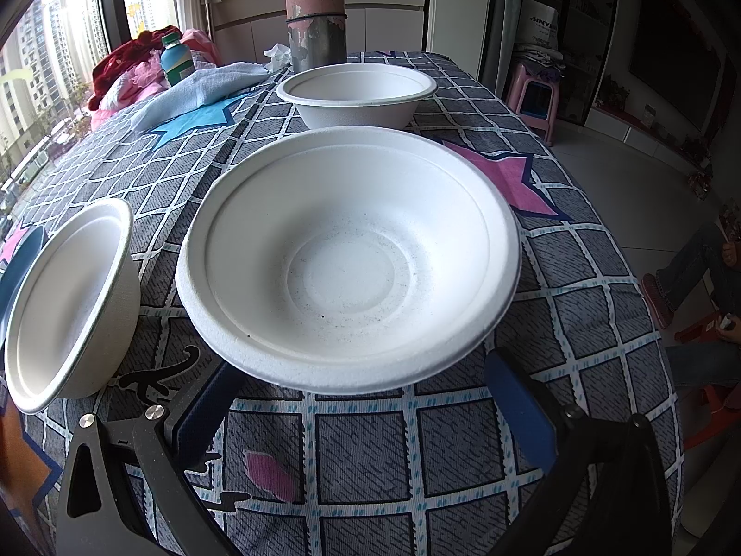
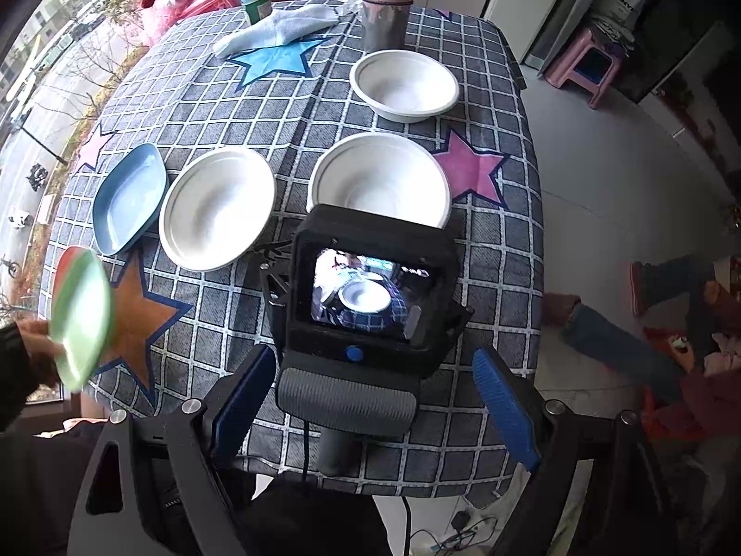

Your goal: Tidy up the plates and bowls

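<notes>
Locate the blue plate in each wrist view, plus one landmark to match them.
Left wrist: only a dark blue sliver at the far left edge, behind the left white bowl: blue plate.
Right wrist: left of centre, blue plate fully visible beside that white bowl.
Shared landmark: the pink star on the tablecloth, right of the nearest bowl.
</notes>
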`<state>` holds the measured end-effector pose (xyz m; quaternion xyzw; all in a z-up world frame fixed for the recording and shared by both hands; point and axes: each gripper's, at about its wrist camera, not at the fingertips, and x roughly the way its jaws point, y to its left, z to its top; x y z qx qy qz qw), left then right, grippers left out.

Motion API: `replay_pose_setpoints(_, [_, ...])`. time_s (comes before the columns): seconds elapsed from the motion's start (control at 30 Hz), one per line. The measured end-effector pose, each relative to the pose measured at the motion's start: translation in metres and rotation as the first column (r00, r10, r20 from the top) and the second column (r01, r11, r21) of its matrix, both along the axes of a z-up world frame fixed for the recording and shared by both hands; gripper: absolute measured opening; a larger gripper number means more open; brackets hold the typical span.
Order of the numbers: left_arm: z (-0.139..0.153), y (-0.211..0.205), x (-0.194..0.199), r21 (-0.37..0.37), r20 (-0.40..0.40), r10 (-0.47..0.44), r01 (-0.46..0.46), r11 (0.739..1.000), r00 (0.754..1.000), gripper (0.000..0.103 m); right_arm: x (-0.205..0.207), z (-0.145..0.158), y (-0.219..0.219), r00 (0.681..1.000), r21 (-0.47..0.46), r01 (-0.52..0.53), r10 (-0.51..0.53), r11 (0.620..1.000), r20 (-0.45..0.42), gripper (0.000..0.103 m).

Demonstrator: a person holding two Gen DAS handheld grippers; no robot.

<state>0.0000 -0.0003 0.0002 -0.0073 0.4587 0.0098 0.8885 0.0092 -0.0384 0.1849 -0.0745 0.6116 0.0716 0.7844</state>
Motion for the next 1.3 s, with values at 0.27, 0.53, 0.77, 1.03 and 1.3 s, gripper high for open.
replay_pose_setpoints(0.27, [0.000,0.000,0.000,0.000,0.000,0.000,0.000,1.000,1.000,0.103,-0.004,0.001,-0.013,1.000,-0.006,0.027,-0.027,1.000,0.000,0.088])
replay_pose_setpoints(0.53, [0.000,0.000,0.000,0.000,0.000,0.000,0.000,1.000,1.000,0.103,-0.003,-0.003,-0.032,0.997,0.024,0.080,-0.080,0.996,-0.005,0.088])
replay_pose_setpoints(0.77, [0.000,0.000,0.000,0.000,0.000,0.000,0.000,1.000,1.000,0.103,-0.002,-0.005,-0.038,0.997,0.040,0.078,-0.078,0.996,-0.003,0.088])
replay_pose_setpoints(1.03, [0.000,0.000,0.000,0.000,0.000,0.000,0.000,1.000,1.000,0.103,-0.015,-0.007,-0.038,0.999,-0.026,0.042,-0.043,0.999,-0.020,0.088])
replay_pose_setpoints(1.3, [0.000,0.000,0.000,0.000,0.000,0.000,0.000,1.000,1.000,0.103,-0.036,-0.010,-0.046,0.992,-0.095,0.097,-0.104,0.991,-0.069,0.088])
